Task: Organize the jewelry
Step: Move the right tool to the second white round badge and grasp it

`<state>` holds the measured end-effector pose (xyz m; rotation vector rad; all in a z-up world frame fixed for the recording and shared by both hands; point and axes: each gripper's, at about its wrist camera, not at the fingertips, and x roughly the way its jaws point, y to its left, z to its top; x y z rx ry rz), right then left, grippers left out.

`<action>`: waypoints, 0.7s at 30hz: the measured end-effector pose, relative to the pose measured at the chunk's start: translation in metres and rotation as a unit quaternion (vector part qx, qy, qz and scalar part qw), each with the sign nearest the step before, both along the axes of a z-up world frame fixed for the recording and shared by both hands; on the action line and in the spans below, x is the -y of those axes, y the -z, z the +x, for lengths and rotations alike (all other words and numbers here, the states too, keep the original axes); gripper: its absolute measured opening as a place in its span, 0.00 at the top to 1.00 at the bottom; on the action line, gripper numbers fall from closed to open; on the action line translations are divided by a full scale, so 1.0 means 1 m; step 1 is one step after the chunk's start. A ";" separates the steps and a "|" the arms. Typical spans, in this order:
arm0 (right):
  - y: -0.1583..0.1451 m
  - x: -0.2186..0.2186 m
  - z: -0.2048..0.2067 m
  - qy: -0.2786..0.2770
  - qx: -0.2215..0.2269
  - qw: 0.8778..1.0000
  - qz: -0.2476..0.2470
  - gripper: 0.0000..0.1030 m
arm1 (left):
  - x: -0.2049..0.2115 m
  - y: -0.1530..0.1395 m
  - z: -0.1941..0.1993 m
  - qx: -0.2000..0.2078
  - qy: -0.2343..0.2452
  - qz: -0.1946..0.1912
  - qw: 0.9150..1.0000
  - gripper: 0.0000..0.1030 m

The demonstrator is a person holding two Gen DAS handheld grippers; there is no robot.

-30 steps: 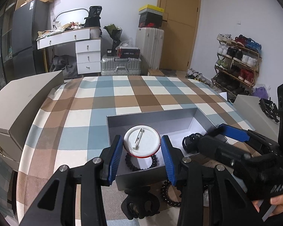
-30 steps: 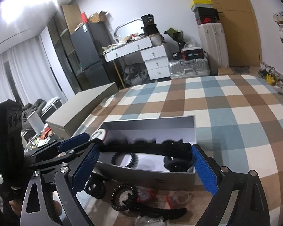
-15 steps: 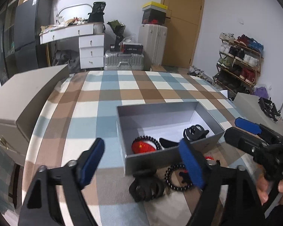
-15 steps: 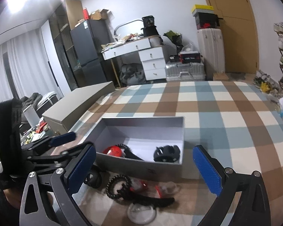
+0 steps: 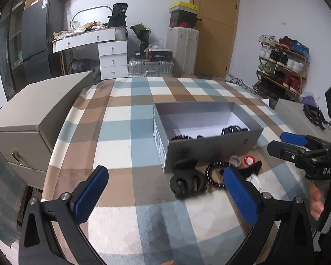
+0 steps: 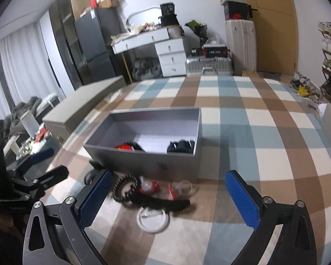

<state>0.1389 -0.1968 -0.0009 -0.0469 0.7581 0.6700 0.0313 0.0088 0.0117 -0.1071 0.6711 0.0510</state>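
A grey open box [image 5: 211,148] [image 6: 178,165] stands on the checked cloth. It holds a red round badge [image 6: 124,146], black beads and a black hair claw [image 6: 181,146]. In front of it lie a black hair claw [image 5: 187,182], a black bead bracelet [image 5: 214,173] [image 6: 124,188], a black band [image 6: 167,204], small red pieces [image 6: 149,186] and a white ring-shaped lid [image 6: 153,219]. My left gripper [image 5: 165,196] is open and empty, above the cloth before the box. My right gripper [image 6: 168,201] is open and empty above the loose pieces.
A beige box [image 5: 39,114] sits at the table's left edge. A desk with drawers [image 5: 106,50], a fridge [image 5: 42,39], suitcases [image 5: 151,69] and a shoe rack [image 5: 282,64] stand beyond the table. The right gripper's body [image 5: 306,156] shows at the right of the left wrist view.
The left gripper let go of the white-and-red badge into the box, opened wide and pulled back. The right gripper also drew back and up from the box.
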 end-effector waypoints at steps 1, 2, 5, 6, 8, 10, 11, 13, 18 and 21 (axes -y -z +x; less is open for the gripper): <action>0.002 0.000 0.000 0.000 -0.004 1.000 -0.005 0.00 | 0.000 0.003 0.000 -0.002 -0.001 0.000 1.000 0.01; 0.005 -0.001 -0.001 -0.002 -0.010 1.000 -0.011 0.00 | -0.001 0.005 -0.001 -0.004 -0.002 -0.001 1.000 0.01; 0.010 -0.004 -0.001 -0.005 -0.017 1.000 -0.026 0.00 | -0.001 0.010 0.001 -0.012 0.004 -0.009 1.000 0.01; 0.012 -0.005 -0.001 -0.006 -0.019 0.999 -0.030 0.00 | 0.000 0.010 0.000 -0.011 0.006 -0.009 1.000 0.01; 0.014 -0.008 -0.002 -0.012 -0.023 0.999 -0.037 0.00 | 0.001 0.012 0.001 -0.011 0.003 -0.006 1.000 0.01; 0.017 -0.009 -0.003 -0.015 -0.026 0.999 -0.043 0.00 | 0.001 0.015 0.001 -0.015 0.006 -0.007 1.000 0.01; 0.018 -0.010 -0.003 -0.017 -0.029 0.998 -0.048 0.00 | 0.001 0.016 0.002 -0.017 0.007 -0.009 1.000 0.01; 0.022 -0.011 -0.002 -0.017 -0.035 0.998 -0.057 0.00 | 0.001 0.019 0.002 -0.021 0.006 -0.008 1.000 0.01; 0.031 -0.013 0.001 -0.018 -0.054 0.996 -0.067 0.00 | -0.002 0.020 -0.003 -0.028 -0.002 -0.016 0.999 0.01; 0.034 -0.012 -0.003 -0.023 -0.057 0.996 -0.070 0.00 | -0.004 0.021 -0.005 -0.033 -0.003 -0.025 0.999 0.01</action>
